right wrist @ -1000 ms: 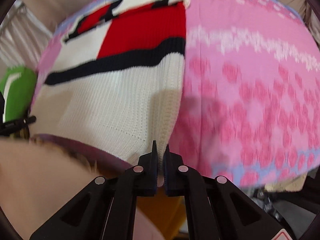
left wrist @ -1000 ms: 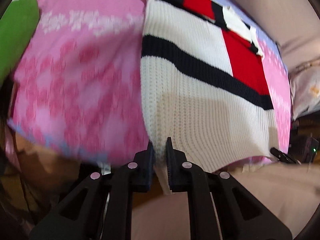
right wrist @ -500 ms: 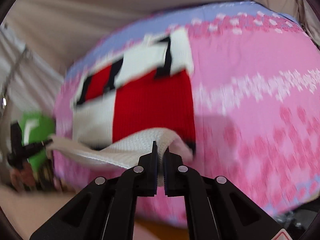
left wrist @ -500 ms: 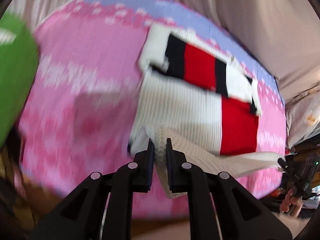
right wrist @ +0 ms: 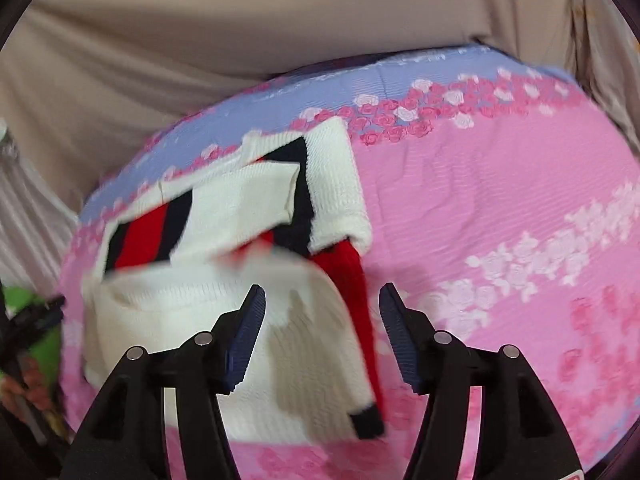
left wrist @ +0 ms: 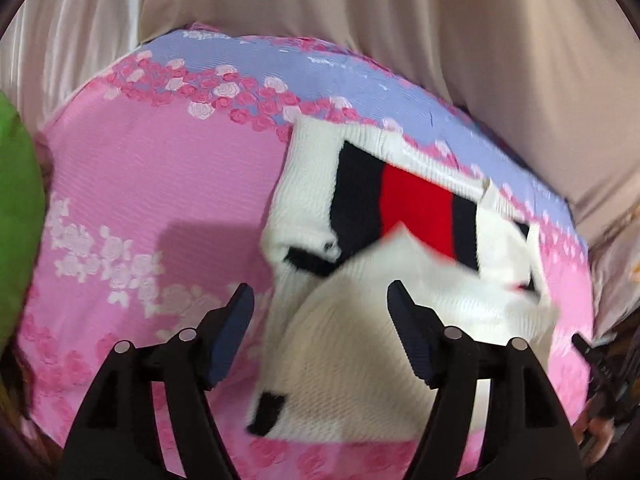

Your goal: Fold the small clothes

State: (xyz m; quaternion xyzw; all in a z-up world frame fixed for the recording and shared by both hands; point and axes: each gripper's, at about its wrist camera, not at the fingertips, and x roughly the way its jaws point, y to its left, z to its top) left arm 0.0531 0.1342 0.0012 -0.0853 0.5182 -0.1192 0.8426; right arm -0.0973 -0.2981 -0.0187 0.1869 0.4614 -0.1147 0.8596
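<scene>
On pink cloth [left wrist: 160,184], one sweater [left wrist: 344,352]

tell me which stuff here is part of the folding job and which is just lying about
Part of the job:
- sweater, white with red and dark stripes
- left tool, jaws opening, not gripping
- right tool, jaws opening, not gripping

Just lying about:
- pink flowered cover under the sweater
- green thing at the edge
- beige cloth behind

White knit sweater [left wrist: 352,344] with red-navy stripes lies half-folded.
</scene>
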